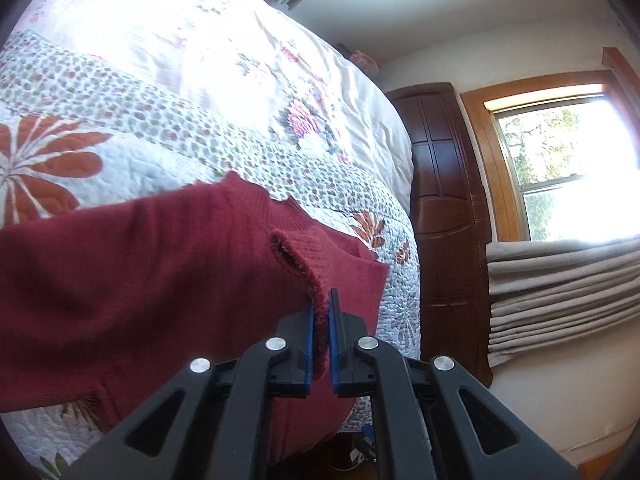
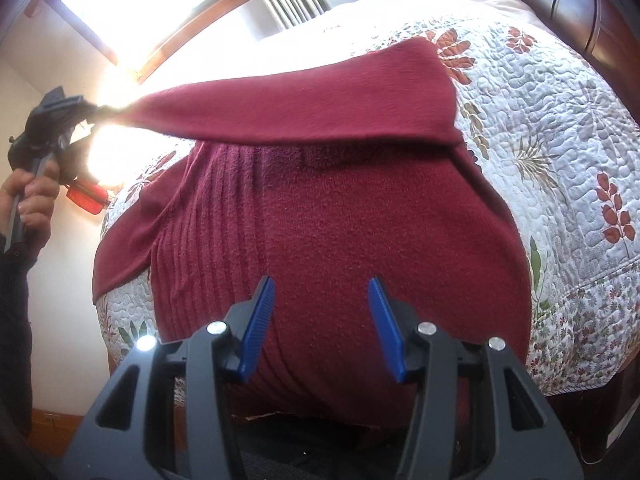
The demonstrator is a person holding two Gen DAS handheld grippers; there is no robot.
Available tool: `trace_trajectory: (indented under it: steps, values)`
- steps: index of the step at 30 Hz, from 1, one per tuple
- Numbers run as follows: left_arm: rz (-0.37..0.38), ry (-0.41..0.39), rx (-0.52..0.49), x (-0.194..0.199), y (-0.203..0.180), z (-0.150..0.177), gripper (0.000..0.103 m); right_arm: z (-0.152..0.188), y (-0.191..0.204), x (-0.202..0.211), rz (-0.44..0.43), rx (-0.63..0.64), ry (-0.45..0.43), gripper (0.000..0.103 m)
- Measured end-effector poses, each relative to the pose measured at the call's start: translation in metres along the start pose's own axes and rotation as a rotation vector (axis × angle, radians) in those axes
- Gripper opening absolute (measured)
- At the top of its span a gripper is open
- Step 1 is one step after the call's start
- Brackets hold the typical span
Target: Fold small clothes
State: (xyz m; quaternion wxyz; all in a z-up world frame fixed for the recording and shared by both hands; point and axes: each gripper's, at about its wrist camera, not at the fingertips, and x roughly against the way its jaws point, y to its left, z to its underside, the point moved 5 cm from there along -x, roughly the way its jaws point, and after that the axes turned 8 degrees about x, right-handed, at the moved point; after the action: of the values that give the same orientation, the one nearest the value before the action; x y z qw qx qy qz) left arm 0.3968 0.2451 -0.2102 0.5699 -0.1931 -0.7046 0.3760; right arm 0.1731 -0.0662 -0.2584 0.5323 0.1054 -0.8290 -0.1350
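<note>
A dark red knit sweater [image 2: 340,220] lies on the quilted bed, its body spread toward the near edge. One sleeve [image 2: 300,108] is stretched out to the left across the body and lifted off it. My left gripper [image 1: 321,312] is shut on the cuff of that sleeve [image 1: 292,256]; in the right wrist view the same gripper [image 2: 86,110] shows at far left, held by a hand [image 2: 28,196]. My right gripper [image 2: 321,292] stands open just above the lower part of the sweater's body, nothing between its blue pads [image 2: 256,328].
A floral quilt [image 2: 560,140] covers the bed, with a white flowered sheet [image 1: 200,40] beyond it. A dark wooden headboard [image 1: 444,200] stands by a window [image 1: 560,160] with folded grey blinds. A second bright window [image 2: 132,4] glares behind the left gripper.
</note>
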Motion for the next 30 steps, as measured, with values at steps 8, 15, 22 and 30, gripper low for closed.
trace_trajectory:
  steps: [8,15,22,30]
  values:
    - [-0.048,0.01,0.165,-0.018,0.086,-0.009,0.006,-0.001,0.006,-0.005,-0.001,0.016,0.016,0.05]
    - [-0.124,0.041,0.228,-0.048,0.13,-0.001,0.006,0.0,0.0,-0.005,0.008,0.001,0.024,0.05]
    - [-0.179,-0.126,0.096,-0.02,0.08,0.003,0.036,-0.003,-0.002,0.0,0.005,0.002,0.01,0.05]
    - [-0.18,0.013,0.093,-0.103,0.084,0.019,0.041,-0.01,0.01,0.003,-0.015,0.043,-0.003,0.05]
